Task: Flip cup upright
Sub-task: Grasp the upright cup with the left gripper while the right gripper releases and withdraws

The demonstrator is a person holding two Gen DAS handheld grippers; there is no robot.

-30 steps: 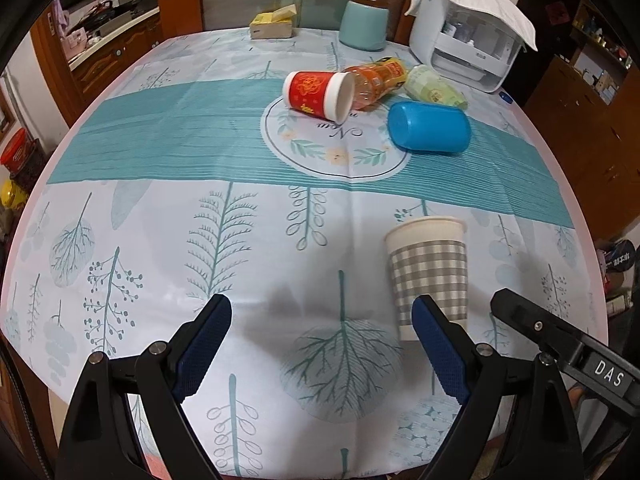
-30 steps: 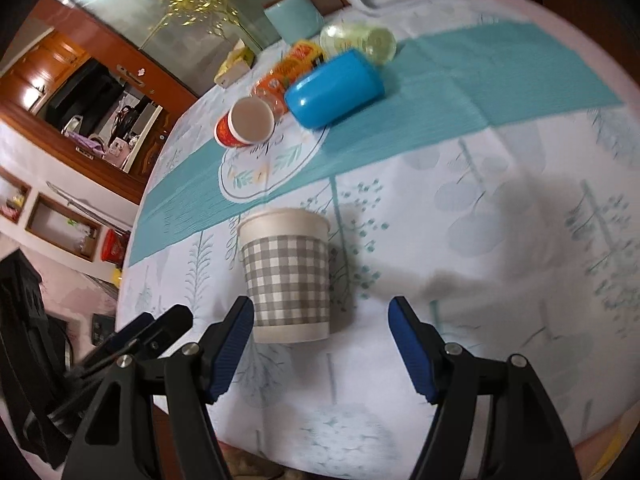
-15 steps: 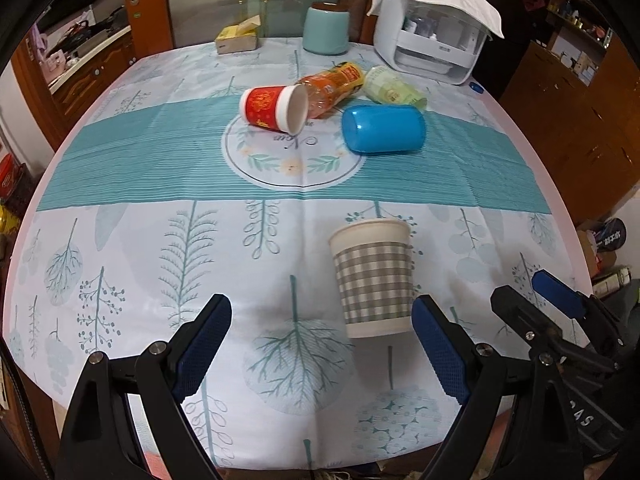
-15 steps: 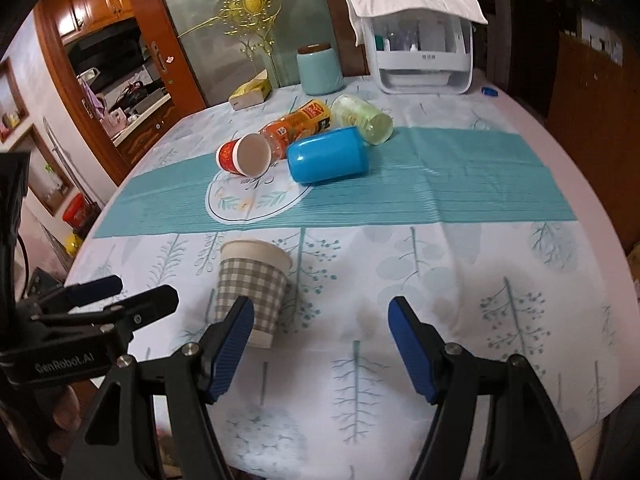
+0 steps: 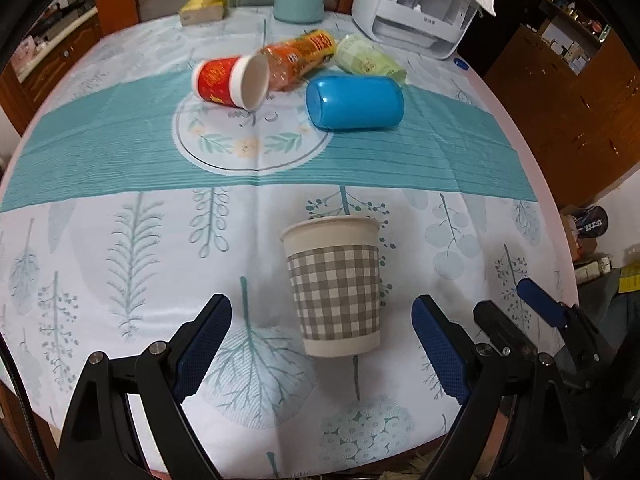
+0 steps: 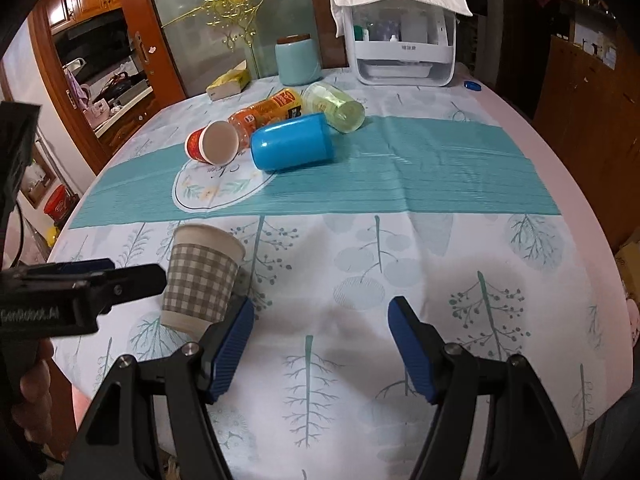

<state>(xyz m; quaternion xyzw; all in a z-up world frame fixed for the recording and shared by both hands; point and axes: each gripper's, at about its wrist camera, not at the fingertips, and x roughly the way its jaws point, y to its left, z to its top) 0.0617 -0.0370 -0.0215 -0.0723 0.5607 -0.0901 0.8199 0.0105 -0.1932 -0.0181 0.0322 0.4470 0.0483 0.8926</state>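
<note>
Since a second ago the left gripper (image 5: 322, 336) has swung across so that the checked cup (image 5: 335, 288) now sits between its spread fingers rather than off to one side, and the right gripper (image 6: 320, 340) has pulled away from the cup, which now lies to its left. Both grippers are released, jaws wide apart, touching nothing. The cup (image 6: 202, 278) stands with its wide rim up on the near, leaf-printed part of the tablecloth (image 5: 120, 240), close to the table's front edge; from the right wrist view it looks slightly tilted, though the fisheye may account for that. The right gripper's fingers (image 5: 540, 308) show at the lower right of the left view, just beside the left one.

Further back on the teal band lie a red cup (image 5: 230, 82) on its side, an orange bottle (image 5: 300, 58), a green bottle (image 5: 366, 60) and a blue cup (image 5: 354, 102). Behind them stand a teal jar (image 6: 298, 60) and a white box (image 6: 400, 44).
</note>
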